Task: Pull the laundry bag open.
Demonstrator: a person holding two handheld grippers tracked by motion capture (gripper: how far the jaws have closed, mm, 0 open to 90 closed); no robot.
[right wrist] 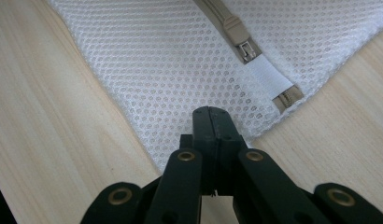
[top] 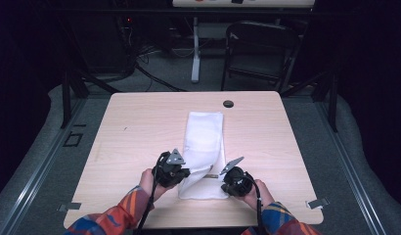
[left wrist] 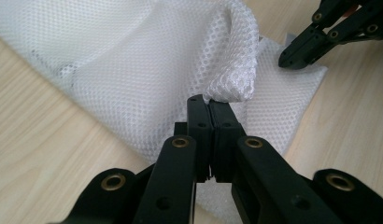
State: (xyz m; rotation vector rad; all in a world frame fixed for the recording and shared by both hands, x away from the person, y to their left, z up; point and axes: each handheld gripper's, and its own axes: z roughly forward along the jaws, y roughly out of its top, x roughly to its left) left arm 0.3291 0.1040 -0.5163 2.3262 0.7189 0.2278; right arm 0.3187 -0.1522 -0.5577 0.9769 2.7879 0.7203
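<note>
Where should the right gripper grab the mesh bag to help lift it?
Take the mesh bag at its near corner by the zipper end, coming in low from the table edge. That corner lies flat and thin, while the left gripper pinches the other raised fold.

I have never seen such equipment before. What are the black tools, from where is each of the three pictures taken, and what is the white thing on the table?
There is no robot here. A person holds one hand-held gripper in each hand: the left hand-held gripper and the right hand-held gripper. The high view looks down on the wooden table from above. The other two pictures come from small cameras riding on each tool, looking along its two black jaws.

The white thing is a mesh bag with a beige zipper, lying flat. The left tool's jaws are shut on a raised fold of the mesh. The right tool's jaws are shut at the bag's near edge; whether they pinch mesh is unclear.
</note>
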